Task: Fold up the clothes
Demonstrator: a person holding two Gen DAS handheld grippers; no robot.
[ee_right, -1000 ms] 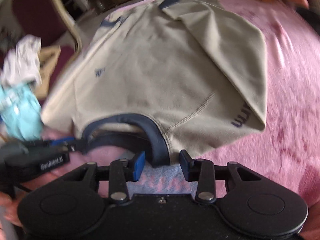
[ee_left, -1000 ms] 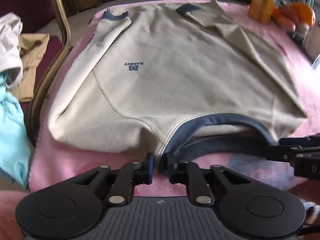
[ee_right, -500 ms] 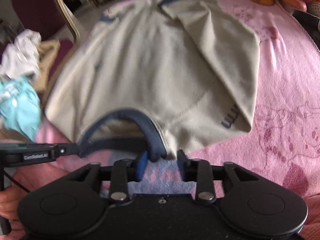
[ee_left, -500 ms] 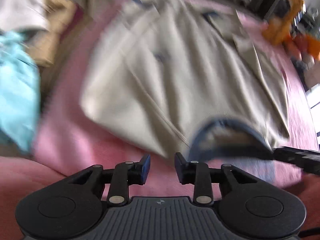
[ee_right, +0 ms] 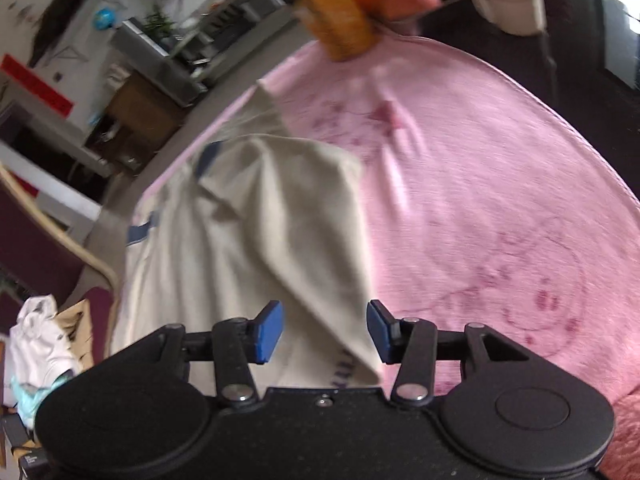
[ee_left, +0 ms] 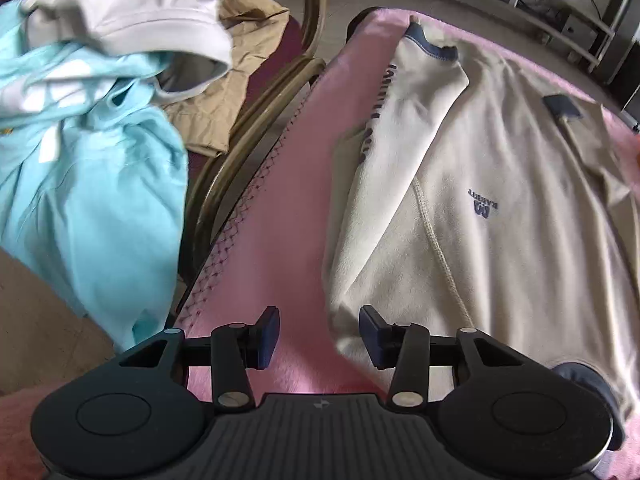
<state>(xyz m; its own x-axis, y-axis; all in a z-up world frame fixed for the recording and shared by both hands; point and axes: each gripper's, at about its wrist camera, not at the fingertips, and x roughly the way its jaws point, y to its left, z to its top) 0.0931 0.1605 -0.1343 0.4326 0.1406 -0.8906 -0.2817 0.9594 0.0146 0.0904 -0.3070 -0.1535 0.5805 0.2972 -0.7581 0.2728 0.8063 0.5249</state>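
Note:
A cream sweatshirt [ee_left: 500, 200] with navy collar and cuffs lies flat on the pink blanket [ee_left: 288, 208], both sleeves folded in over the body. My left gripper [ee_left: 319, 336] is open and empty, just above the sweatshirt's near left shoulder edge. In the right wrist view the sweatshirt [ee_right: 256, 248] shows with its folded sleeve. My right gripper [ee_right: 324, 332] is open and empty over the sleeve's near right corner.
A chair [ee_left: 256, 128] stands left of the blanket and holds a light blue garment [ee_left: 100, 192], a white one [ee_left: 132, 4] and a tan one [ee_left: 248, 48]. Orange plush toys [ee_right: 340, 12] sit at the blanket's far edge. Shelving stands behind.
Both grippers have left the navy collar and opened wide. The left one swung left to the shoulder edge, the right one swung right to the folded sleeve.

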